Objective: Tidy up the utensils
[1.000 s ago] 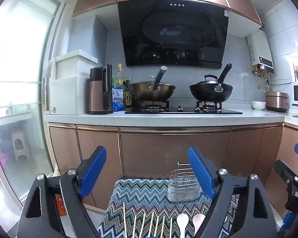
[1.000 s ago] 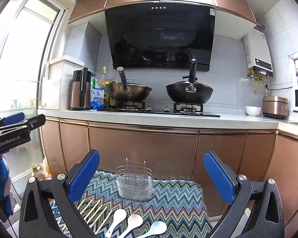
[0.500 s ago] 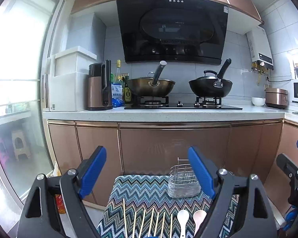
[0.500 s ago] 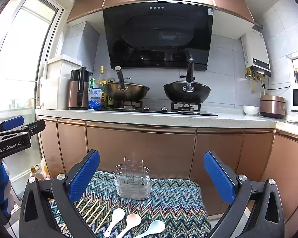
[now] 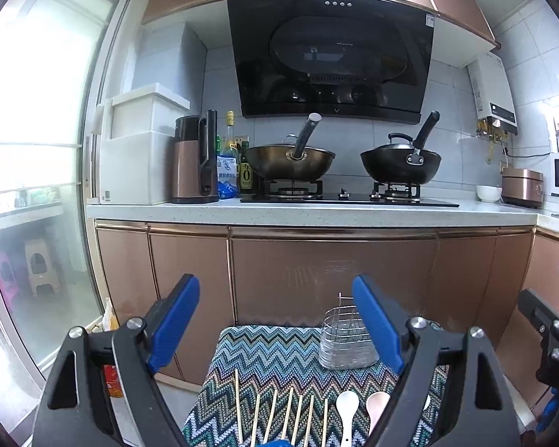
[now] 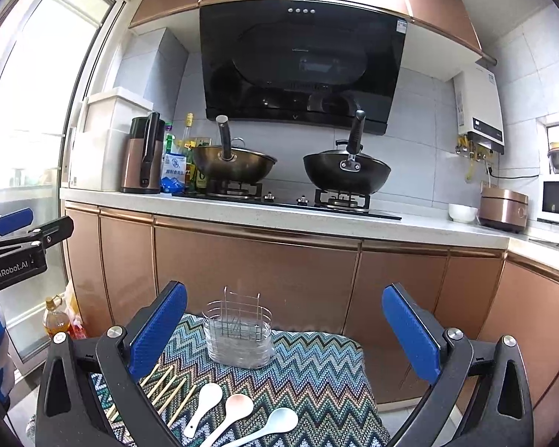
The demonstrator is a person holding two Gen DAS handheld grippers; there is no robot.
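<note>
A wire utensil holder (image 5: pixel 344 342) (image 6: pixel 239 335) stands empty at the far end of a zigzag-patterned cloth (image 5: pixel 272 357) (image 6: pixel 316 376). Several wooden chopsticks (image 5: pixel 279 413) (image 6: pixel 167 387) lie side by side on the near left. Beside them rest three spoons: white (image 6: pixel 205 400), pink (image 6: pixel 236 409) and pale blue (image 6: pixel 275 422). My left gripper (image 5: pixel 275 316) hangs open above the chopsticks, holding nothing. My right gripper (image 6: pixel 285 322) is open above the spoons, also empty.
Copper-coloured cabinets (image 6: pixel 253 268) rise behind the cloth, under a white counter (image 5: pixel 316 210) with two woks (image 6: pixel 234 164) (image 6: pixel 346 171), a kettle (image 5: pixel 195 160) and bottles. A glass door (image 5: pixel 29 186) is on the left; an oil bottle (image 6: pixel 56 322) stands on the floor.
Both views have shifted slightly, with the counter sitting a little higher and the cloth a bit closer. Neither gripper's opening has changed, and the utensils lie where they were.
</note>
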